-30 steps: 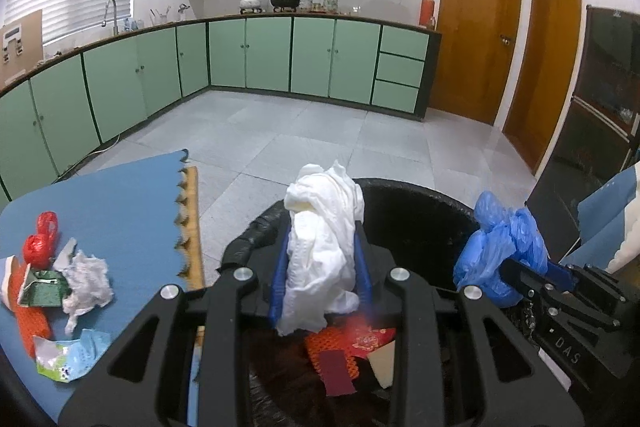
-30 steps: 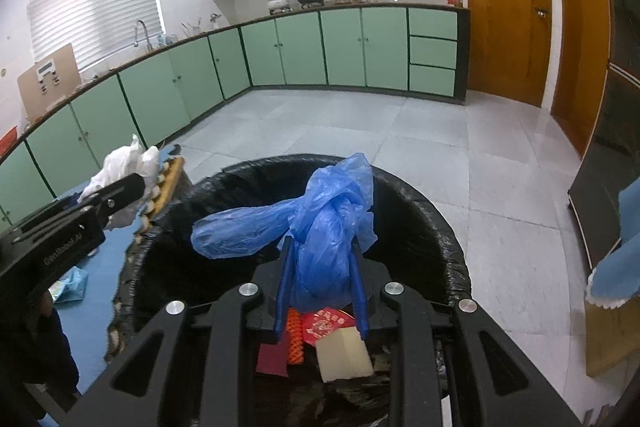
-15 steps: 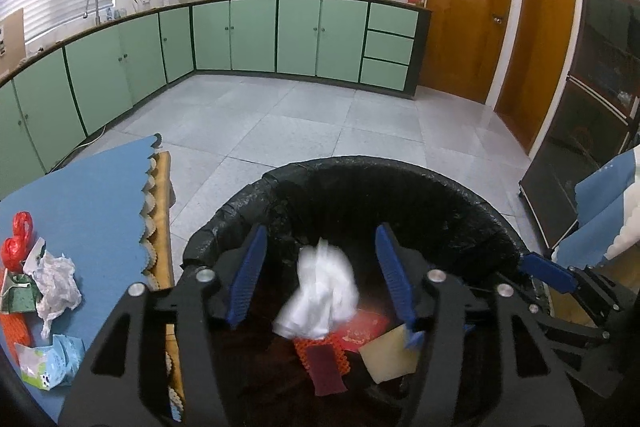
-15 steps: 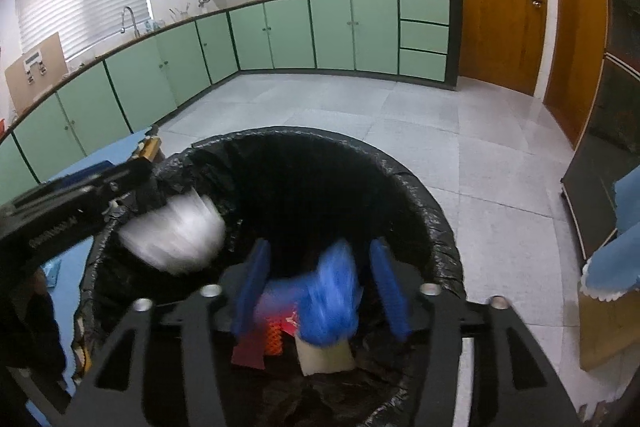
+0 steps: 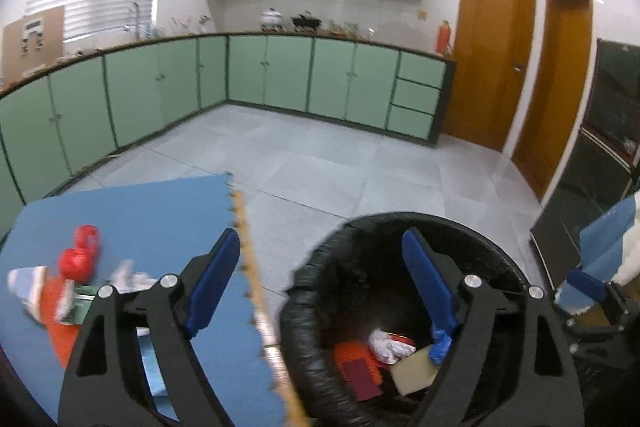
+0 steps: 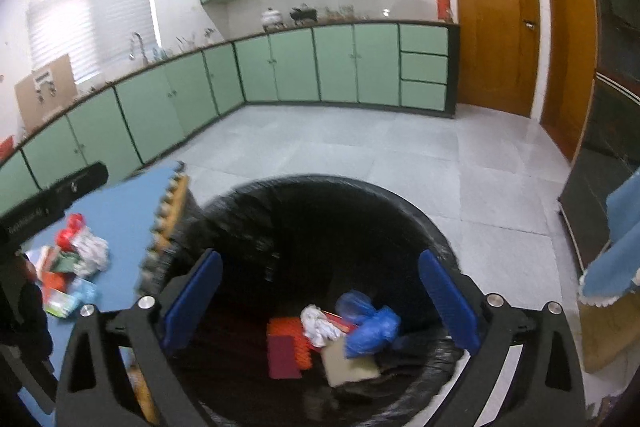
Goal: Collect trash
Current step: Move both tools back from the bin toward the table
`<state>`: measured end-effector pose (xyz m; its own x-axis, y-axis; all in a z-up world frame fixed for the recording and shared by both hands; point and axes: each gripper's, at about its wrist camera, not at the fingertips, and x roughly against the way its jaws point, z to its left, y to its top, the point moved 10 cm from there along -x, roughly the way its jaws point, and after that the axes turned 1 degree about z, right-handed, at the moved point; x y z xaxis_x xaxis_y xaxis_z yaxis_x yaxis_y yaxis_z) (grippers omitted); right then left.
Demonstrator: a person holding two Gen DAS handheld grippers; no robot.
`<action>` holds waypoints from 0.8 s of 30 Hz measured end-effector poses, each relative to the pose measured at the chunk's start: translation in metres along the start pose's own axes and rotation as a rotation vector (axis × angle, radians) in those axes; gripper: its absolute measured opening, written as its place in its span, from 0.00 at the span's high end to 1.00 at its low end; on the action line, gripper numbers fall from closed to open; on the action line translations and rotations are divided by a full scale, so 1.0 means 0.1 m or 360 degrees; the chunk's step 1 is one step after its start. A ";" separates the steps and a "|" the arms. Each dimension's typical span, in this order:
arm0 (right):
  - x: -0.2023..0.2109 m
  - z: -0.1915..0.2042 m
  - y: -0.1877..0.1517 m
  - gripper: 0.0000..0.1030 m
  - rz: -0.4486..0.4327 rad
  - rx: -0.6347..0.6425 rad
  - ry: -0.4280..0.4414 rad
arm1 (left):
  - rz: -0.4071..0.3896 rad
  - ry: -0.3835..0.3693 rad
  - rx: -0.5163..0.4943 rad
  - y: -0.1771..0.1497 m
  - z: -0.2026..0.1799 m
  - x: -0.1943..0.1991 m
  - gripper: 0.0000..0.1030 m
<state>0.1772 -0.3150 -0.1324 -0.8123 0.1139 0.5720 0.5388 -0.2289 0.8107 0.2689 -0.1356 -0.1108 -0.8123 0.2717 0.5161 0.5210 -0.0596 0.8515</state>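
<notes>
A black-lined trash bin (image 5: 400, 221) stands on the floor beside a blue mat (image 5: 120, 211). My left gripper (image 5: 320, 241) hangs over the gap between mat and bin; its jaws are opening with nothing between them. My right gripper (image 6: 320, 261) is above the bin (image 6: 404, 199), its jaws also opening and empty. Down in the bin lie a white tissue wad (image 6: 320, 323) and a blue plastic bag (image 6: 370, 327), on orange, red and cream scraps. The tissue (image 5: 386, 345) also shows in the left wrist view. A loose trash pile (image 5: 76, 261) sits on the mat.
The pile (image 6: 80, 259) holds red netting, crumpled white paper and wrappers. A wooden strip (image 5: 256, 291) edges the mat next to the bin. Green cabinets (image 5: 280, 75) line the far walls, with grey tiled floor (image 5: 320, 163) between. Dark furniture (image 5: 600, 187) stands at the right.
Both grippers opened and let go: the white tissue and the blue bag dropped into the bin. Both have risen, and the left one has swung left toward the mat.
</notes>
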 end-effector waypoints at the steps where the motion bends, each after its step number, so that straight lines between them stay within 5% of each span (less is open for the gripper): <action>1: 0.03 0.08 0.04 0.06 -0.0015 0.0007 0.0017 | -0.0013 0.0021 0.0001 0.02 0.06 0.06 0.21; 8: 0.17 0.79 0.14 0.06 -0.0085 0.0101 0.0151 | -0.0100 0.0223 0.0022 -0.03 0.80 0.61 0.21; 24: -0.06 2.40 -0.21 0.06 -0.0033 0.0292 0.0405 | -0.0073 0.0649 0.0114 -0.45 2.40 1.29 0.21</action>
<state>0.2245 -0.0794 -0.1229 -0.8408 -0.1343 0.5244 0.5341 -0.0485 0.8440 0.2034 0.1322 -0.1052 -0.8648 -0.1312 0.4846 0.4872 0.0144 0.8732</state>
